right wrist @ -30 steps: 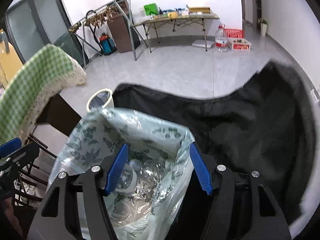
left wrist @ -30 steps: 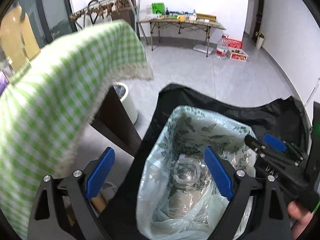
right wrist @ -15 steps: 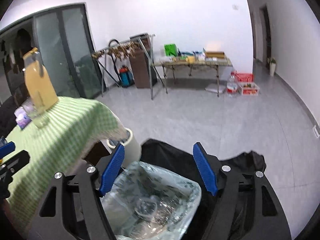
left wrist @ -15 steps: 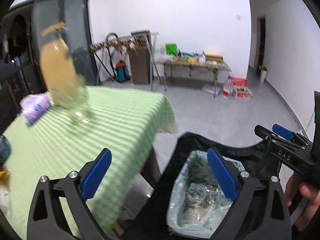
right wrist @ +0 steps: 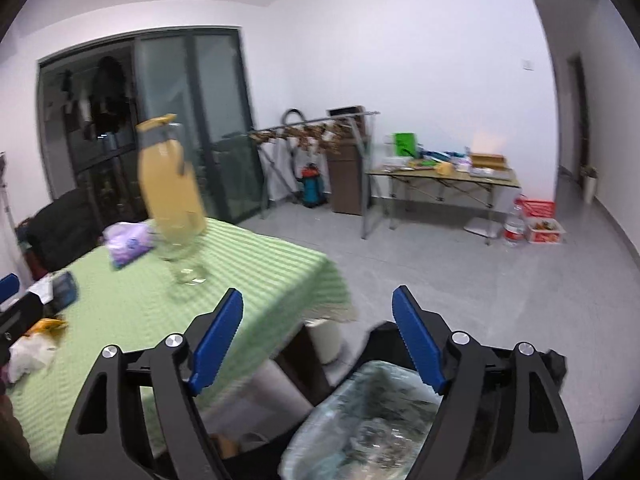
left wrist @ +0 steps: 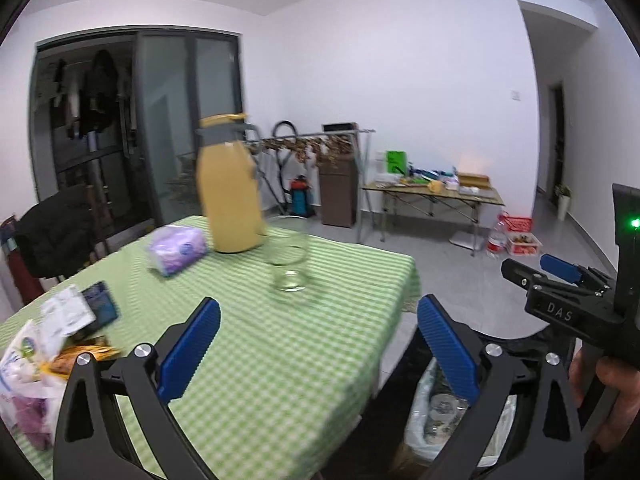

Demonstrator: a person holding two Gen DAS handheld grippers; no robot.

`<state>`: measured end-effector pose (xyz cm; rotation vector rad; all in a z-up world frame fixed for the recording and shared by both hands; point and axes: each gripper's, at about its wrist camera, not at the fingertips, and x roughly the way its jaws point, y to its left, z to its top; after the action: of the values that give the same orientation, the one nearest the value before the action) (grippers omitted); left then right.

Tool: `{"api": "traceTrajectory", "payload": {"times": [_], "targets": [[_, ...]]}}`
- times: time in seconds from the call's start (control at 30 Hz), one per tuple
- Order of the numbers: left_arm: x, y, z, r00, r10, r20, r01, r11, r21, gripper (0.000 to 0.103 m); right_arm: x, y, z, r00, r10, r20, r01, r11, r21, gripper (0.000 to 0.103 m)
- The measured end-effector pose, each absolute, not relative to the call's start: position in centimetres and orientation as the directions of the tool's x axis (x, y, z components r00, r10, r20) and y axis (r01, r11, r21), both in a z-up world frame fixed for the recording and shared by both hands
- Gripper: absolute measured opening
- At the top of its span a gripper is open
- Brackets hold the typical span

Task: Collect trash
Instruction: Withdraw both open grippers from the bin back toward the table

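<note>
A trash bag with a leaf print, holding clear plastic waste, stands open on the floor beside the green checked table; it also shows in the right wrist view. Wrappers and a white plastic bag lie at the table's left end. My left gripper is open and empty above the table's near edge. My right gripper is open and empty above the table corner and the bag; it also shows from the side in the left wrist view.
On the table stand a yellow juice bottle, an empty glass and a purple tissue pack. A small white bin stands under the table corner. A dark chair is at the far left. Grey floor stretches to a far folding table.
Both grippers have lifted up from over the trash bag and swung left toward the table top. The bag has dropped to the bottom of both views. Both stay open and empty.
</note>
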<state>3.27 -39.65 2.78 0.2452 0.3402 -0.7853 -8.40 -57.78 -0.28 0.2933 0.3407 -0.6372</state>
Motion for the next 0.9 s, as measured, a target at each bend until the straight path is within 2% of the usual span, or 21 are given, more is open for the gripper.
{"api": "traceTrajectory", "payload": {"times": [0.23, 0.33, 0.47, 0.6, 0.73, 0.9], "targets": [[5.6, -32.8, 5.0, 0.74, -0.583, -0.336, 0.632, 0.774, 0.049, 0.096, -4.8, -52.0, 3.2, 0.83, -0.443, -0.337, 0.503, 0.857, 0.11, 0.074], [6.6, -29.7, 5.7, 0.782, -0.539, -0.312, 0.575, 0.818, 0.029, 0.096, -3.4, -49.5, 4.5, 0.861, -0.404, -0.309, 0.446, 0.892, 0.074, 0.079], [7.8, -25.3, 6.2, 0.832, -0.481, -0.277, 0.509, 0.86, 0.036, 0.096, -1.5, -46.4, 5.2, 0.894, -0.344, -0.286, 0.369, 0.929, 0.037, 0.08], [9.6, -21.1, 6.2, 0.859, -0.428, -0.283, 0.448, 0.894, 0.009, 0.096, 0.7, -43.1, 5.1, 0.918, -0.273, -0.286, 0.288, 0.958, 0.01, 0.08], [11.4, -17.2, 5.5, 0.841, -0.454, -0.294, 0.465, 0.885, -0.037, 0.096, 2.4, -40.3, 4.7, 0.935, -0.211, -0.286, 0.217, 0.976, -0.012, 0.08], [13.3, -13.0, 3.8, 0.868, -0.376, -0.323, 0.382, 0.923, -0.05, 0.096, 5.0, -37.1, 3.2, 0.935, -0.152, -0.32, 0.148, 0.988, -0.037, 0.08]]}}
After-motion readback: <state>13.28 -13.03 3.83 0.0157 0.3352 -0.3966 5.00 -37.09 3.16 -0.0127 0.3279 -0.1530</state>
